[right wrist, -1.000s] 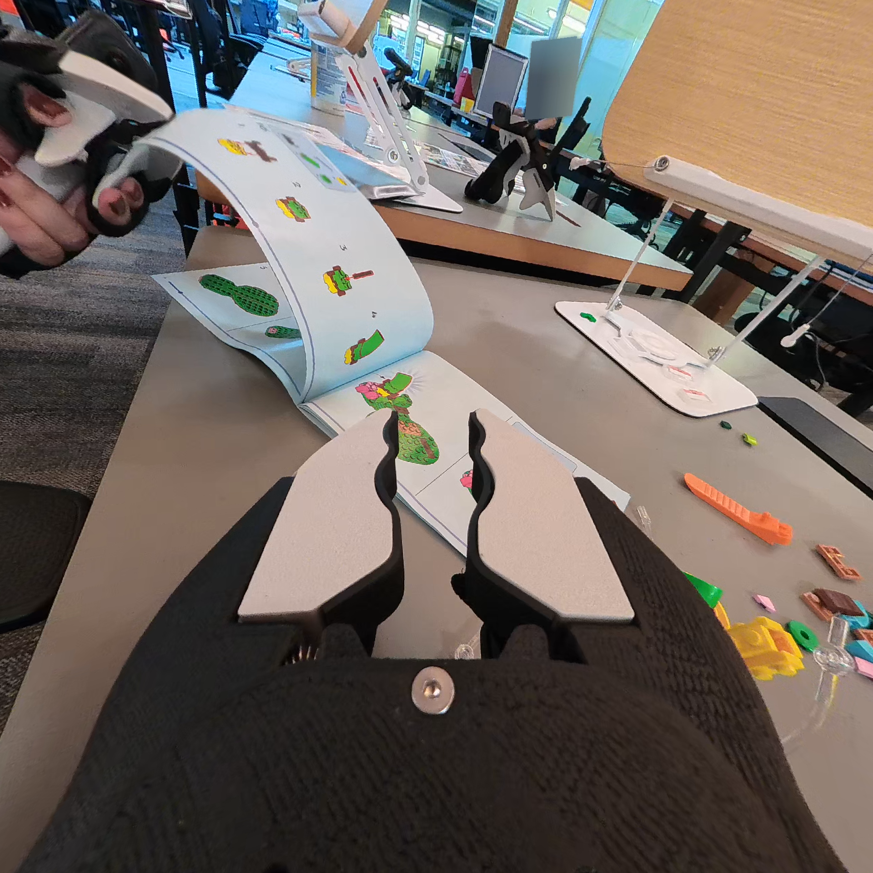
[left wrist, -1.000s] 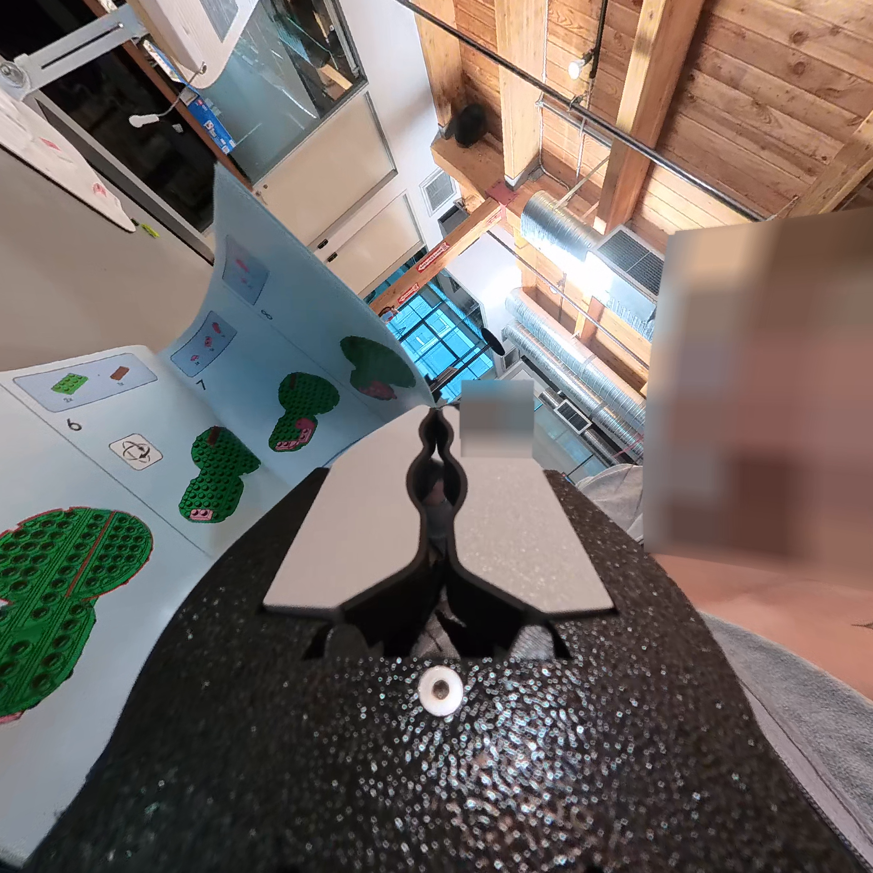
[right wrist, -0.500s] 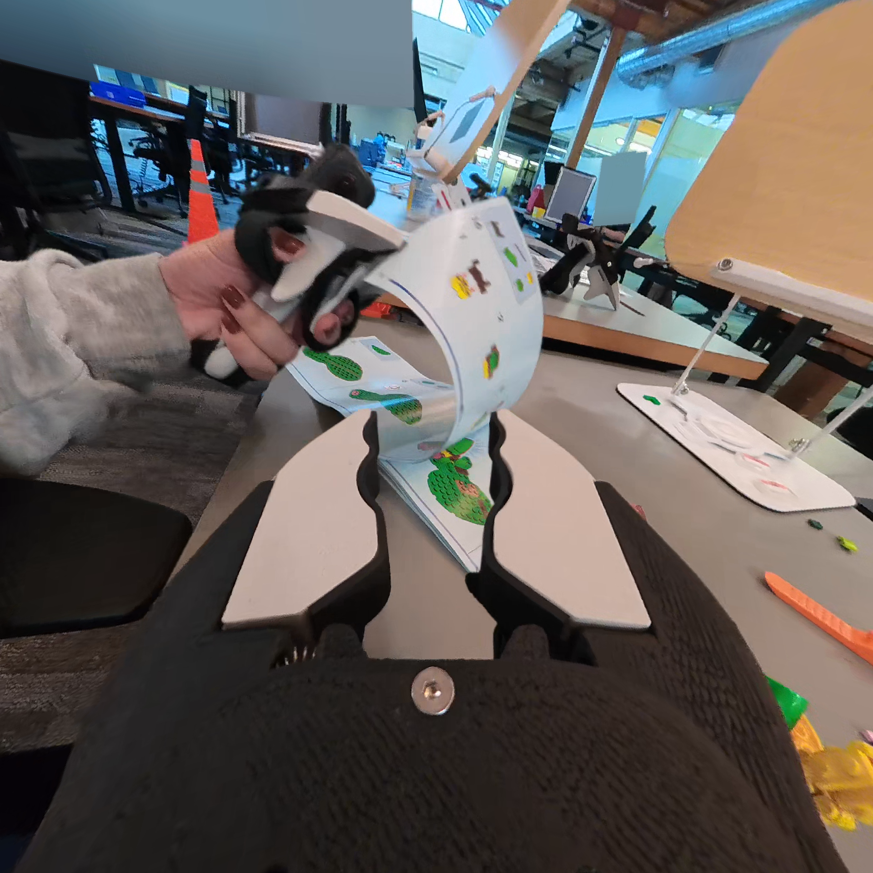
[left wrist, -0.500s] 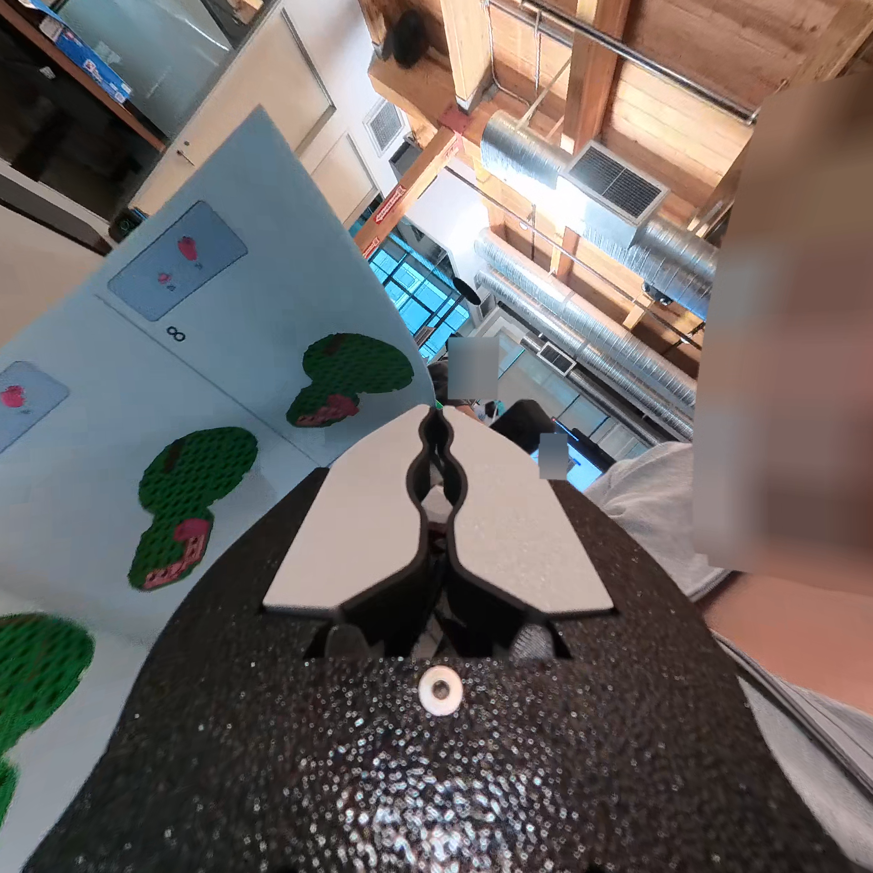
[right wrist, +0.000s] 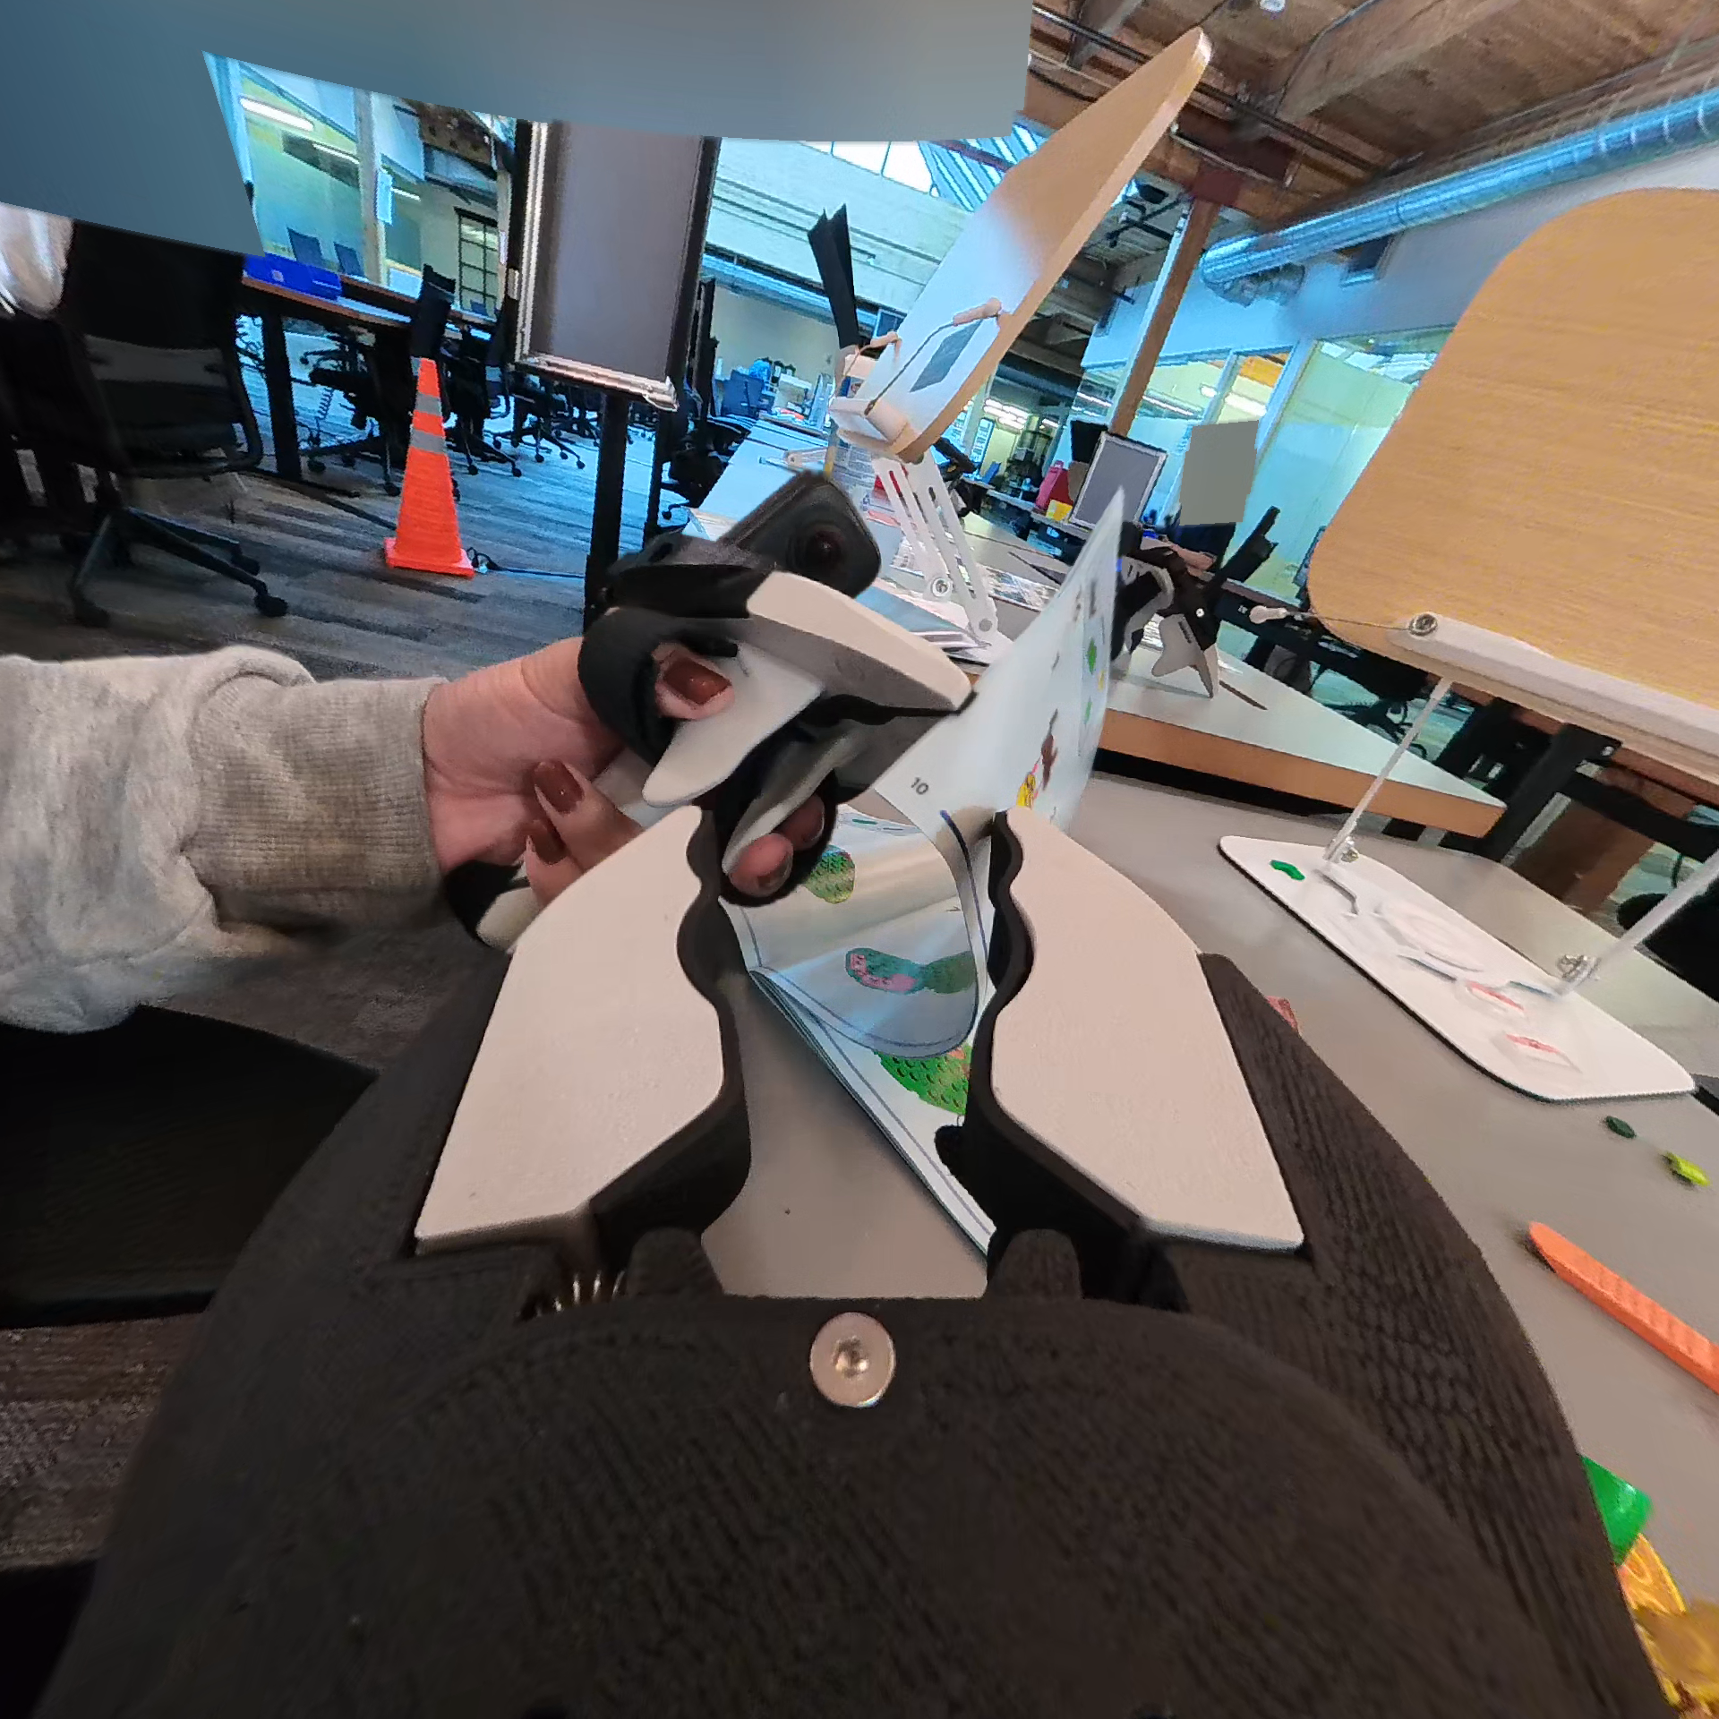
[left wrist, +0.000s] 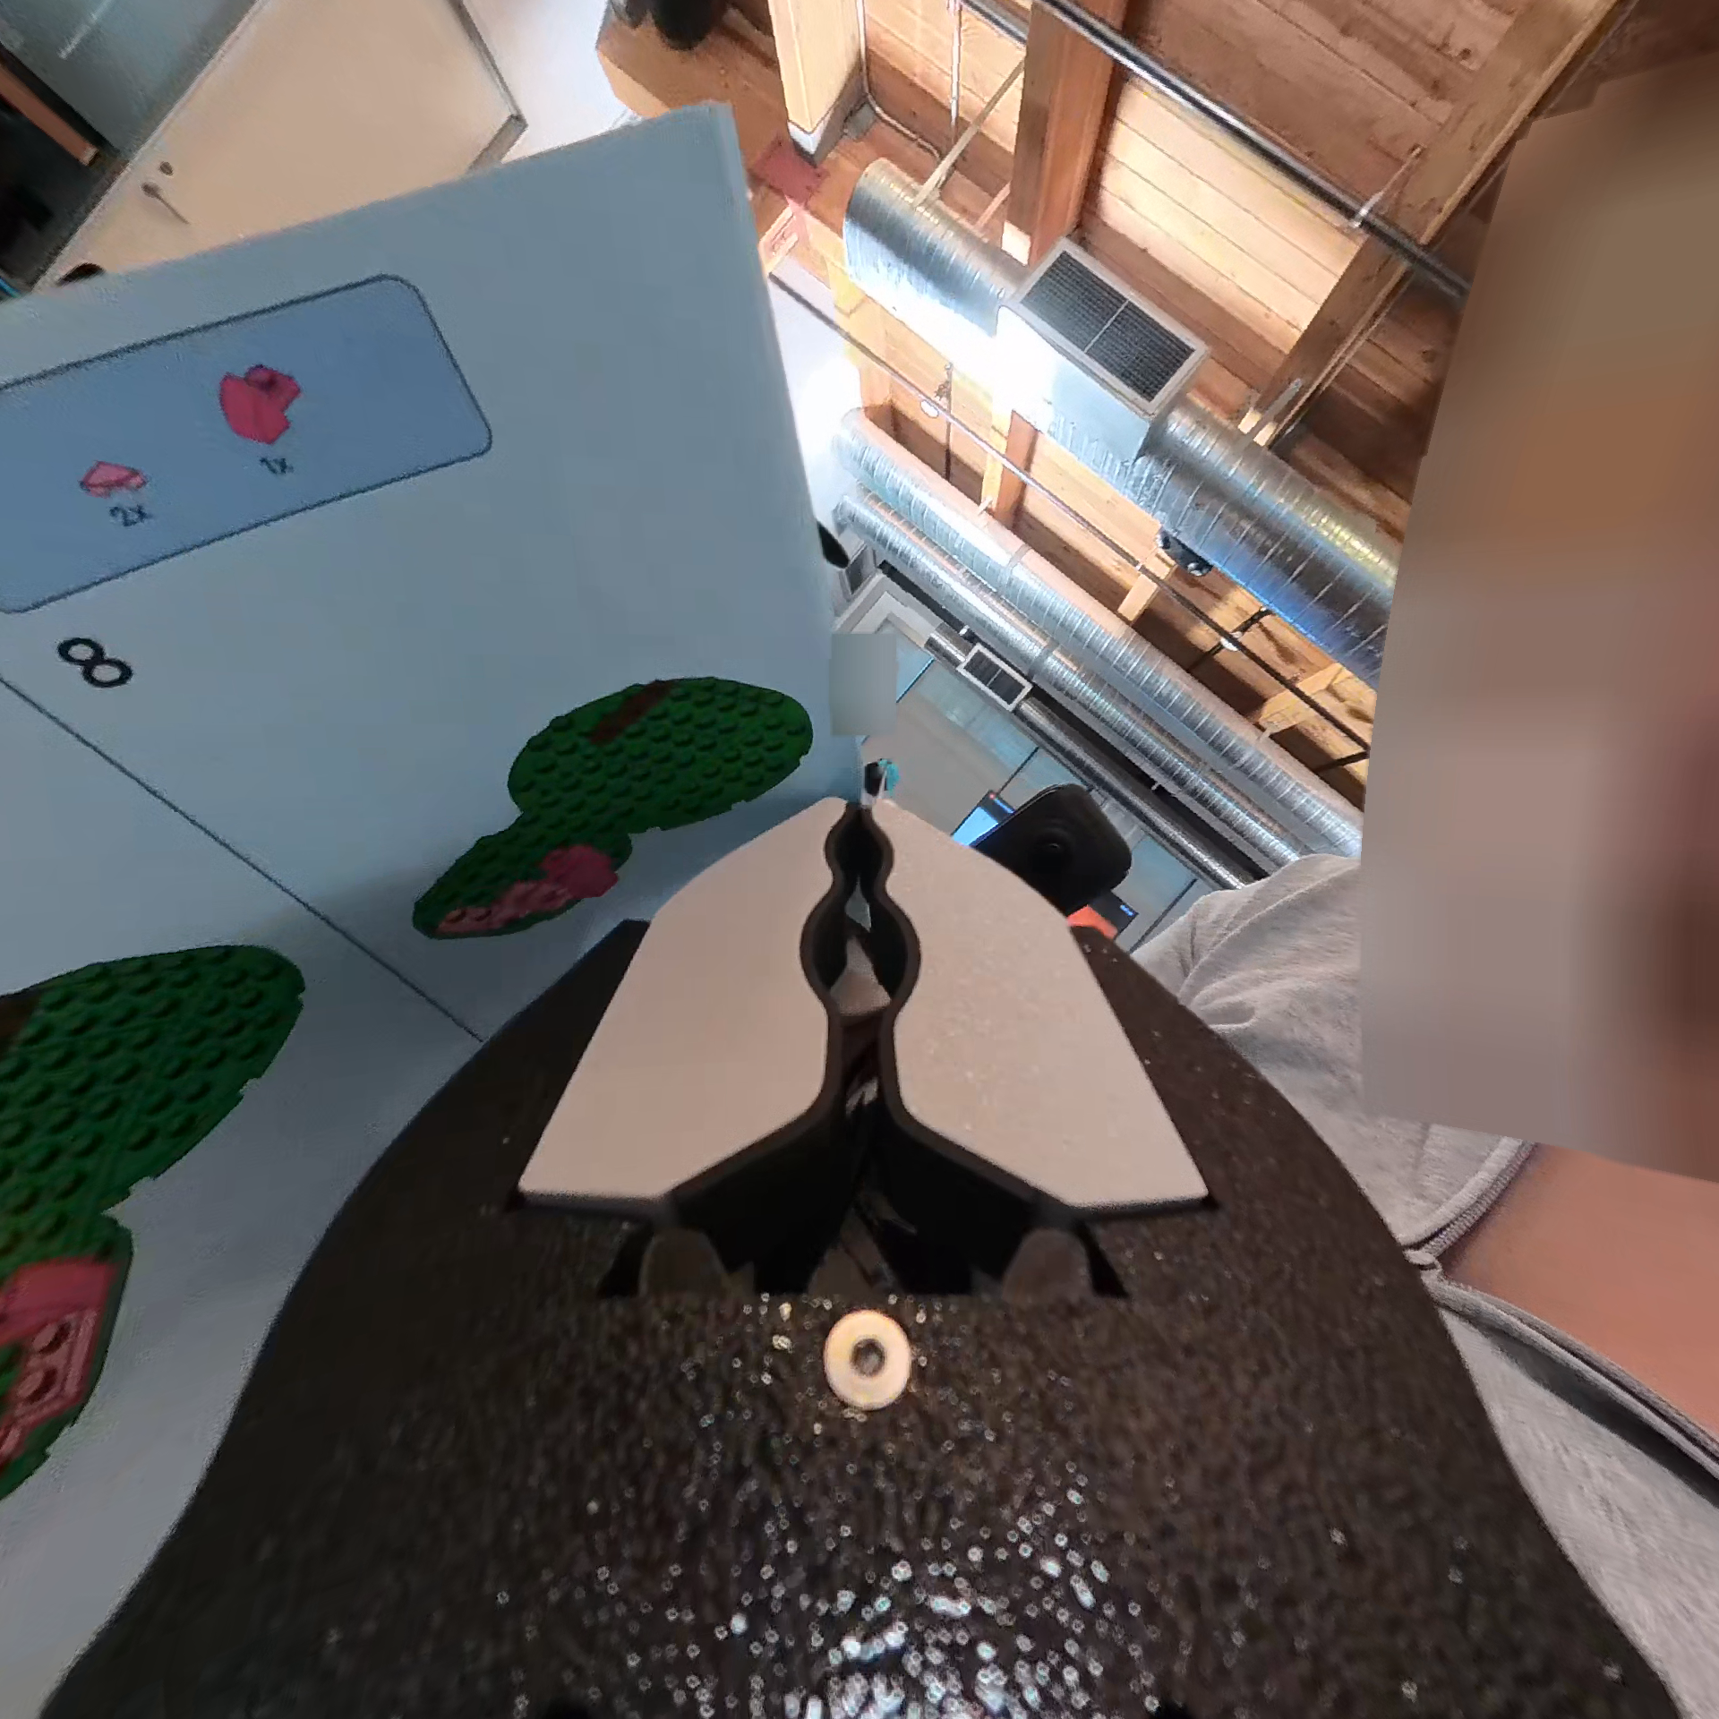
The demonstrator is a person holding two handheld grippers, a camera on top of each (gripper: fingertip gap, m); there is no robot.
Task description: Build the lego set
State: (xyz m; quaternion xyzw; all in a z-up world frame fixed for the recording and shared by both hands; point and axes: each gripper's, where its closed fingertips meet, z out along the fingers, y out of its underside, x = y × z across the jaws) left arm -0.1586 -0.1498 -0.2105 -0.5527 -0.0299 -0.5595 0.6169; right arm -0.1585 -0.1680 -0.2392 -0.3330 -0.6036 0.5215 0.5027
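My left gripper (left wrist: 860, 814) is shut on the corner of a page (left wrist: 372, 605) of a pale blue brick-building instruction booklet. The page stands upright to its left, printed with green plate drawings. In the right wrist view the left gripper (right wrist: 930, 707), held by a hand in a grey sleeve, pinches that page (right wrist: 1042, 726) and holds it lifted and curled above the open booklet (right wrist: 893, 986) on the grey table. My right gripper (right wrist: 851, 828) is wide open and empty, just in front of the booklet. The curled page shows between its fingers, beyond them.
A white stand base (right wrist: 1451, 986) with a tilted wooden panel (right wrist: 1535, 419) stands at the right. An orange brick separator (right wrist: 1628, 1312), small green pieces (right wrist: 1619, 1126) and green and yellow bricks (right wrist: 1619, 1525) lie on the table (right wrist: 1349, 1163). An orange cone (right wrist: 428, 474) stands on the floor behind. From either gripper's tips it is about 30 centimeters to the orange brick separator (right wrist: 1628, 1312).
The left gripper has carried the pinched page up and over, curling it more steeply above the booklet. The right gripper's jaws have opened wider and it has tilted upward.
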